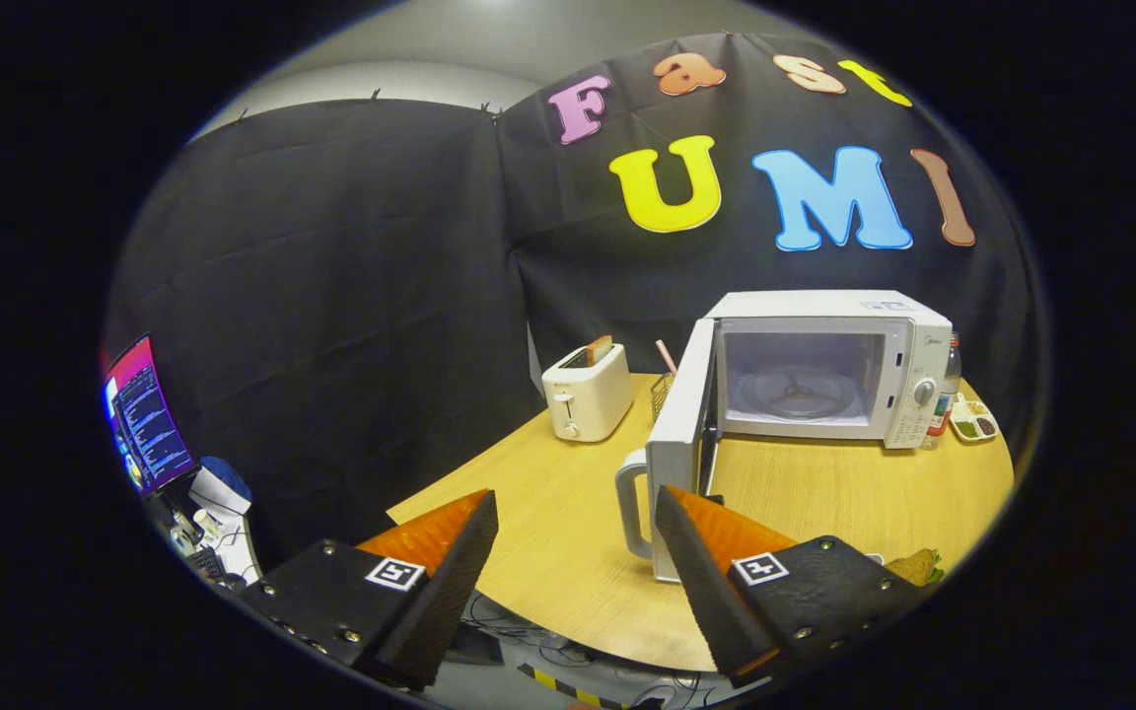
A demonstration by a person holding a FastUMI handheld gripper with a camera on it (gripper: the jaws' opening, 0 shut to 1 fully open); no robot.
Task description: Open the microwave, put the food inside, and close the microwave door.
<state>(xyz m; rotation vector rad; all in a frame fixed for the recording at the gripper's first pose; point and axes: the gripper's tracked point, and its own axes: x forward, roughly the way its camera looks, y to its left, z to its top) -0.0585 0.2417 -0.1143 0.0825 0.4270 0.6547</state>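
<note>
Gripper view. My gripper [576,518] hangs above the near edge of the wooden table [824,503], its two fingers spread wide apart and grasping nothing; bare tabletop lies between them. The microwave [829,370] stands on the table beyond the fingers, at about 1 o'clock from the gripper. Its door [681,434] is swung fully open toward me, hinged on the left side of the cavity, and the door handle [630,503] sits just beside the tip of my right-hand finger, apart from it as far as I can tell. Inside the open cavity the turntable [797,392] is visible with nothing on it. The food [918,565], what looks like a sandwich, lies on the table at 3 o'clock from the gripper, partly hidden behind the right-hand finger. A toaster [587,392] with a slice in its slot stands at 12 o'clock, left of the door. A wire holder with a straw [665,380] sits between toaster and door. A bottle [947,392] and a small tray [974,422] stand just right of the microwave. A monitor [144,414] glows at 9 o'clock, off the table
</note>
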